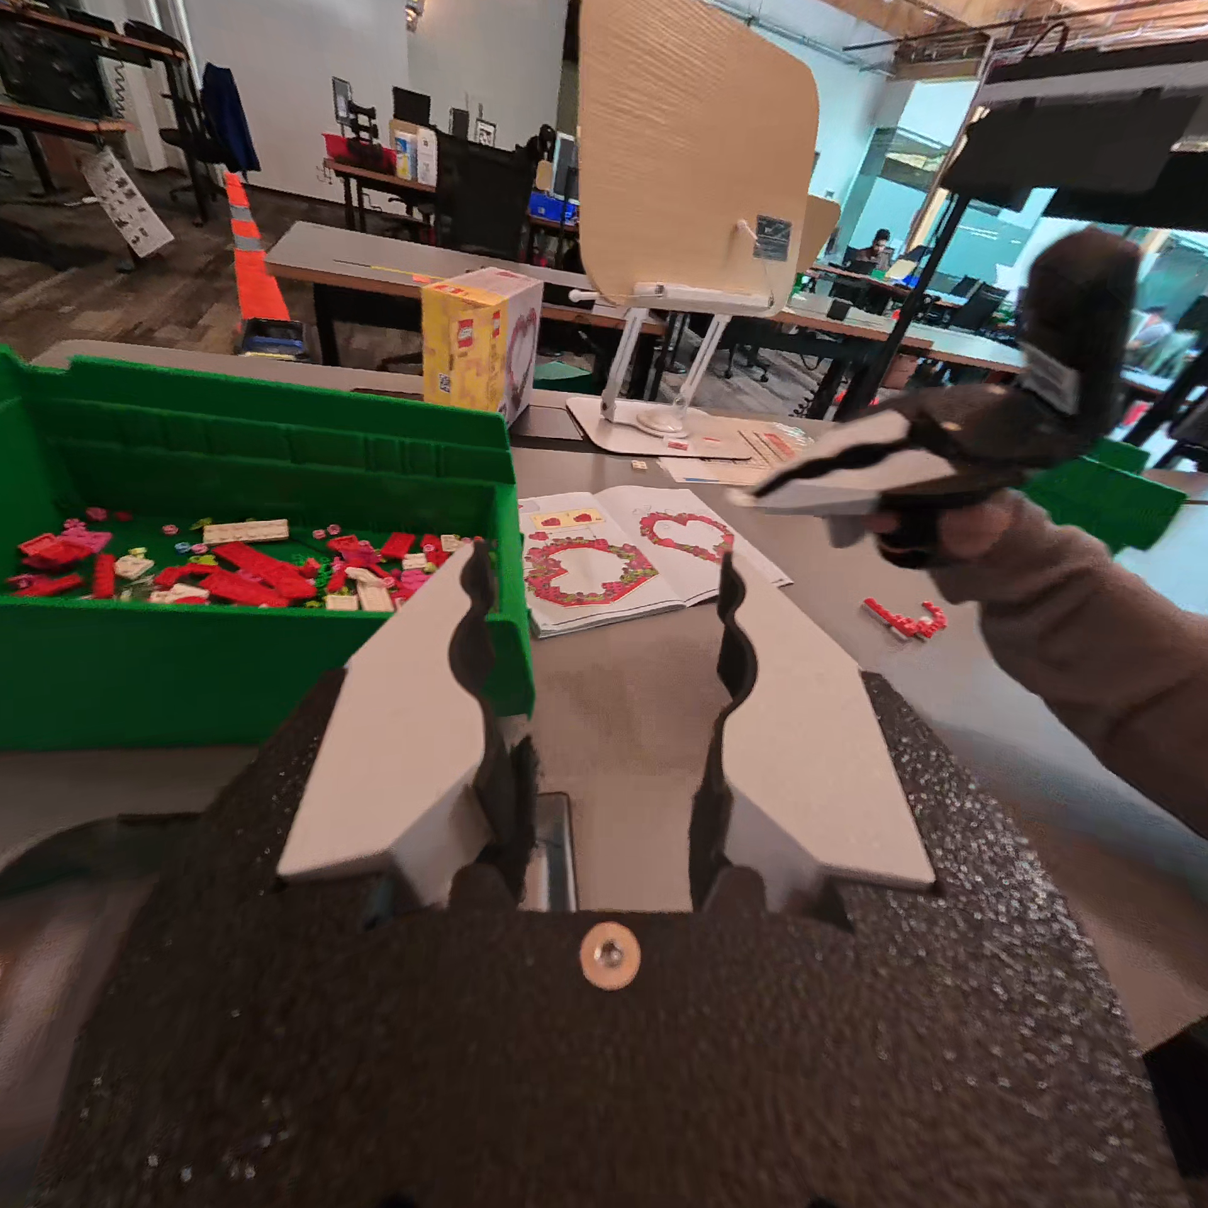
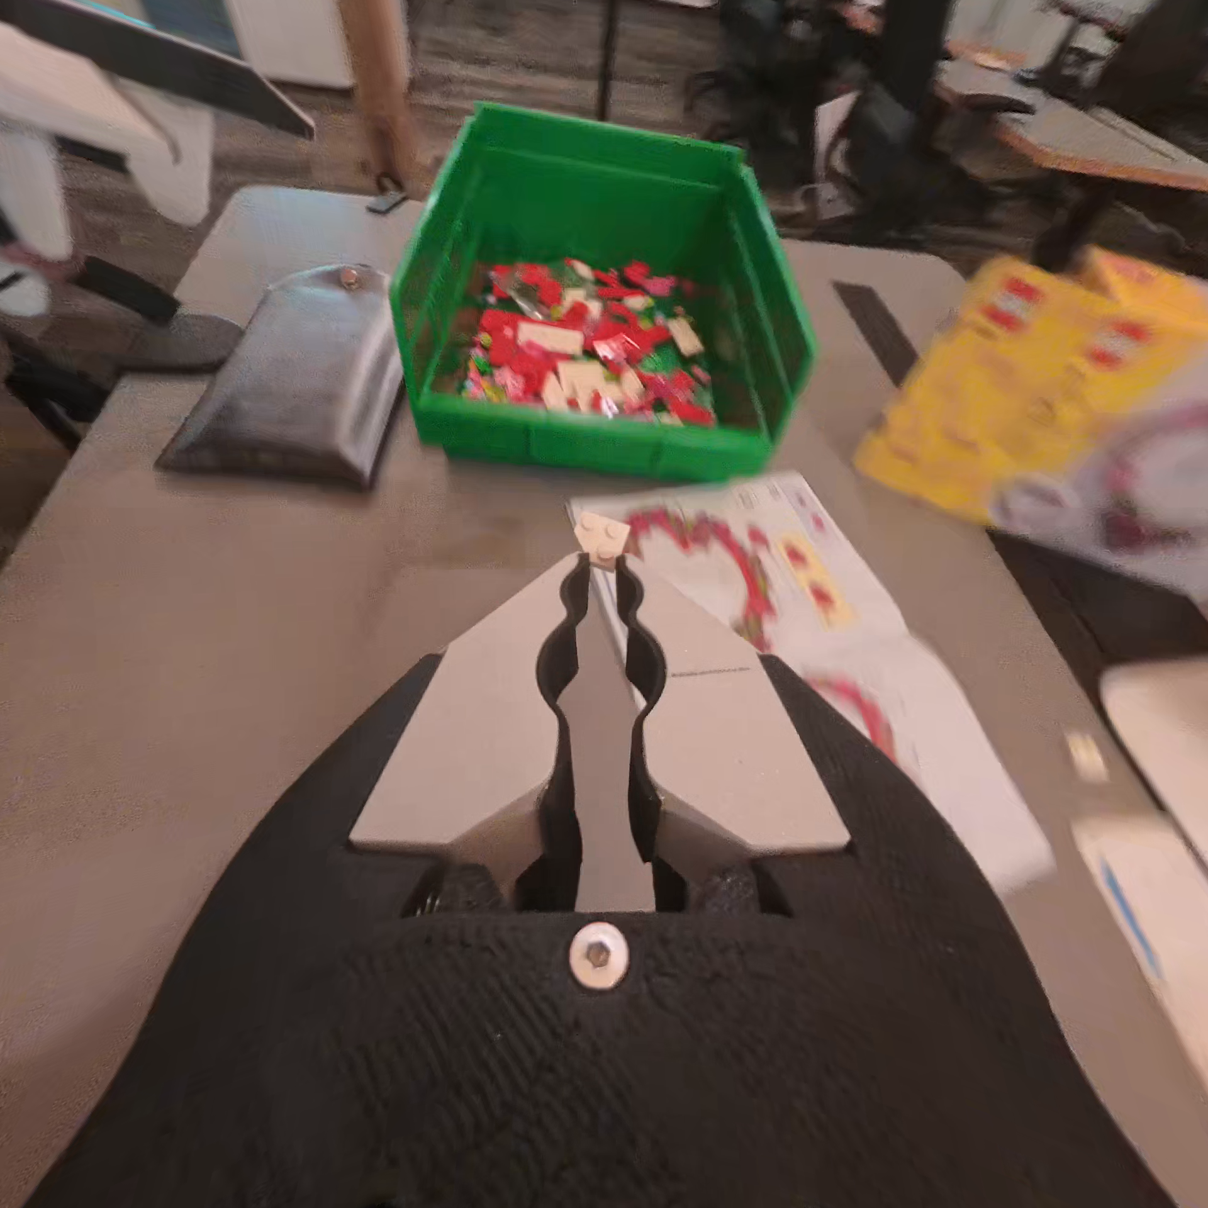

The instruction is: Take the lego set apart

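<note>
My left gripper is open and empty, low over the grey table beside the green bin. The bin holds several loose red, pink and cream lego pieces. A red lego fragment lies on the table to the right. My right gripper is shut on a small cream lego plate, held above the table short of the green bin. That gripper also shows in the left wrist view, held by a sleeved hand.
An open instruction booklet lies on the table, also in the right wrist view. A yellow lego box stands behind the bin, also seen at the right. A cardboard panel on a white stand sits at the back. A dark pouch lies left of the bin. One gripper's finger ends stand about 20 cm off the other's.
</note>
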Demonstrator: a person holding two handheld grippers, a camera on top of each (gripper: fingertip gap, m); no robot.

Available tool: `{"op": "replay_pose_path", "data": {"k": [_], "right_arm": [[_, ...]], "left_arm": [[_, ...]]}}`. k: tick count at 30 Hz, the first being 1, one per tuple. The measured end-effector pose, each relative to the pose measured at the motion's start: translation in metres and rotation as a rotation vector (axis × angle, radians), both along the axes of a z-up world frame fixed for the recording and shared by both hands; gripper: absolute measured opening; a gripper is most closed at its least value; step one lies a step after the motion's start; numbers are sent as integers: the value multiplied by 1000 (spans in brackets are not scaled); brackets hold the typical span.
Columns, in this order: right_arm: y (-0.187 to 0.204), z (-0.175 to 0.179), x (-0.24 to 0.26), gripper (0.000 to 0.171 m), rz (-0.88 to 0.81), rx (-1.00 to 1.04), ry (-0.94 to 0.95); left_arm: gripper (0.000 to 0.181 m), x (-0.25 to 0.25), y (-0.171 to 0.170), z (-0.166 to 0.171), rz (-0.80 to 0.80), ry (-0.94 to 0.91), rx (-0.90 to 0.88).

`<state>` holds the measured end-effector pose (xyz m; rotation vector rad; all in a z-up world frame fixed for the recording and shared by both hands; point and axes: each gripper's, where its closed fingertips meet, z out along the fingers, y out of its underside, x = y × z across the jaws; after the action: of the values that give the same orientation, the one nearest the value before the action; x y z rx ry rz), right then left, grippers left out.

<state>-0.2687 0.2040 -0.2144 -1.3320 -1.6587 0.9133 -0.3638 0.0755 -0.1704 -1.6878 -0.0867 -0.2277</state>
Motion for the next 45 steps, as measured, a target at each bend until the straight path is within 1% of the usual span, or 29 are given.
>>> {"op": "replay_pose_path", "data": {"k": [3,5,6,7,9,11,13,15,16,18,19,21,23,25,27,30,34,37,38,39,42,43,45], "right_arm": [[-9,-11,-91,6,46,26,-83],[-8,-22,-130,7,29,0,-129],[-8,-26,-143,16,14,-26,-145],[-10,-30,-152,30,10,-50,-158],[-13,-32,-161,38,17,-63,-158],[-15,-31,-159,43,26,-63,-144],[-12,-25,-149,44,33,-60,-111],[11,-10,-129,42,-22,-11,-44],[31,-2,-115,40,-72,20,-5],[90,1,-76,35,-223,70,17],[124,-6,-55,35,-307,67,-7],[180,-33,-17,36,-423,-35,-87],[214,-54,7,40,-469,-130,-118],[232,-66,15,42,-445,-153,-119],[240,-77,15,43,-396,-136,-148],[252,-91,13,40,-359,-90,-221],[268,-105,9,41,-365,-120,-277],[268,-111,5,42,-342,-154,-292],[269,-111,4,33,-337,-157,-285],[269,-111,4,15,-335,-160,-284],[263,-108,1,15,-319,-169,-295],[254,-99,-7,15,-286,-162,-268],[216,-66,-39,14,-164,-127,-161]], "left_arm": [[67,-3,-9,-1,14,15,-4],[68,-5,-14,-2,24,36,-16],[68,-5,-15,-2,25,44,-21],[68,-7,-16,-2,29,46,-23],[68,-5,-15,0,20,50,-11],[68,0,-11,-2,8,59,-3],[68,10,-2,-4,-13,56,24],[69,24,12,-3,-44,50,74],[70,34,20,0,-65,53,120],[70,61,37,1,-146,75,178],[70,71,46,-2,-167,96,195],[71,82,62,-12,-182,189,225],[71,84,76,-27,-159,296,207],[70,94,78,-30,-190,314,206],[67,104,76,-31,-221,325,242],[64,109,79,-44,-232,408,200],[65,107,85,-56,-233,429,149],[66,106,89,-61,-236,432,131],[67,106,90,-64,-240,430,118],[67,106,91,-66,-245,429,106],[67,106,94,-71,-245,444,88],[66,107,94,-71,-247,449,85],[66,109,93,-71,-254,452,89]]}}
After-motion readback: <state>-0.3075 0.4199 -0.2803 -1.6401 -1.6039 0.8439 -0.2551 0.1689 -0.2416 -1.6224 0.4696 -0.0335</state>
